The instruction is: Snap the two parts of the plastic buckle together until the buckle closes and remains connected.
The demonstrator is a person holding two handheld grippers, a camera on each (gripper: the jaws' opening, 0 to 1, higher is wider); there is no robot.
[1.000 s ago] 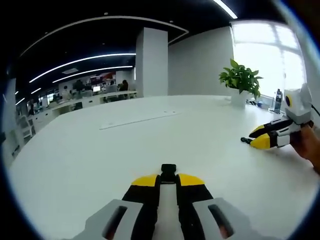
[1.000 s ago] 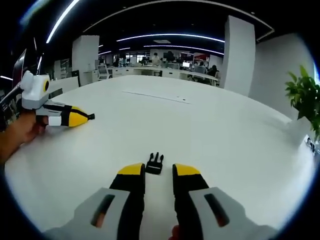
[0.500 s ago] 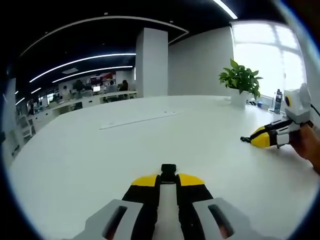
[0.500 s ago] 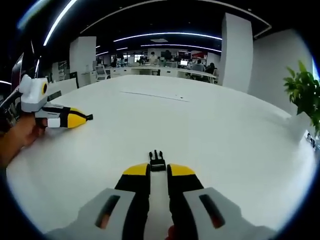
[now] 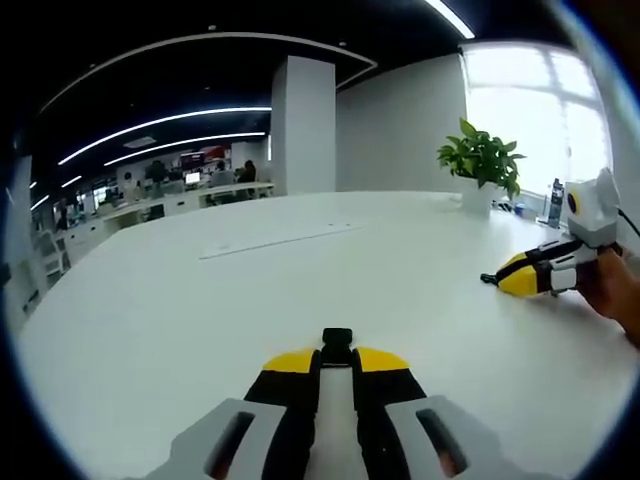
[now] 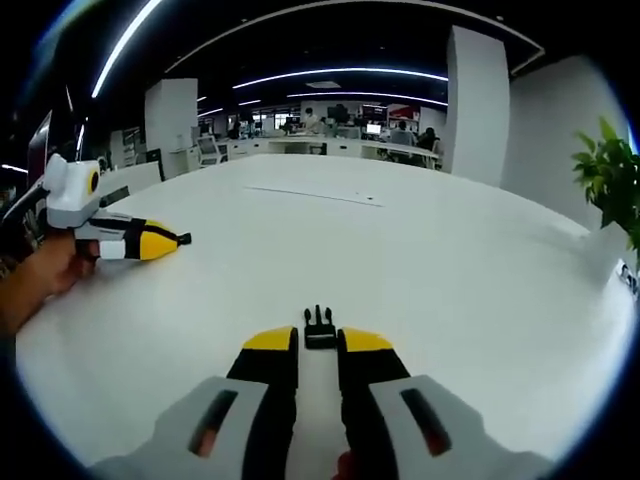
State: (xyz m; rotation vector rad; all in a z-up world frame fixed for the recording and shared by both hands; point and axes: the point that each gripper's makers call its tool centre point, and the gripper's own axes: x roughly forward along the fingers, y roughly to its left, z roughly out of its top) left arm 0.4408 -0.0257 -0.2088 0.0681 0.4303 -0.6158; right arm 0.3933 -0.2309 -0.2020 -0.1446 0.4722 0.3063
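The left hand-held gripper (image 5: 336, 362) pinches the black plastic socket half of the buckle (image 5: 337, 340) low over the white desk (image 5: 200, 320); the right hand-held gripper (image 6: 319, 345) clenches the black pronged half (image 6: 319, 329), well apart from the socket. If either piece sits skewed between its jaws, the prongs may miss the socket and twist loose. Each piece is mostly hidden between yellow tips, so orientation is hard to judge

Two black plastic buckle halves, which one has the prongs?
The black plastic buckle half at the right gripper, with prongs pointing away from the jaws. The other black buckle half, held in the left gripper, ends in a plain blocky tip.
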